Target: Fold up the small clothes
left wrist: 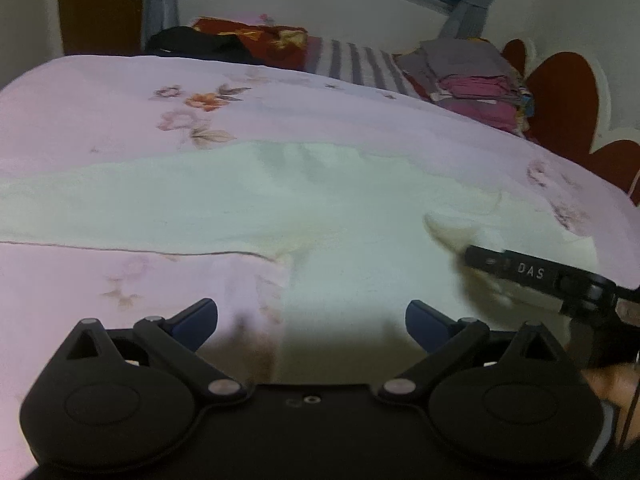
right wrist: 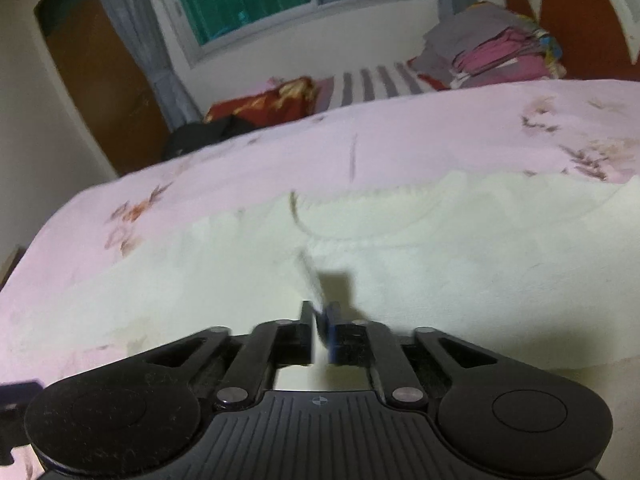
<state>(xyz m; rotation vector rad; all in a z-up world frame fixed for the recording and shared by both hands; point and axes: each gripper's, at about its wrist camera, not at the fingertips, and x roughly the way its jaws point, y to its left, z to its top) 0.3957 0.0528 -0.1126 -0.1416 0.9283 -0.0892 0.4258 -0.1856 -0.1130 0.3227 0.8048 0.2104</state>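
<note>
A pale cream garment (left wrist: 280, 200) (right wrist: 440, 260) lies spread across the pink floral bedsheet (left wrist: 120, 92) (right wrist: 400, 148). My left gripper (left wrist: 312, 316) hangs above the garment's near edge, open wide with nothing between its blue pads. My right gripper (left wrist: 470, 258) (right wrist: 320, 312) is at the garment's right side. Its jaws stand a narrow gap apart, and a lifted, blurred strip of the garment's edge runs into that gap. The pads do not look pressed on the strip. In the left wrist view the cloth is rucked up around the right gripper's tip.
A stack of folded clothes (left wrist: 472, 80) (right wrist: 500, 52) sits at the far right by the red headboard (left wrist: 560, 96). A red patterned cloth (left wrist: 256, 36) and a black item (left wrist: 192, 40) lie at the far edge. A hand (left wrist: 608, 384) shows at lower right.
</note>
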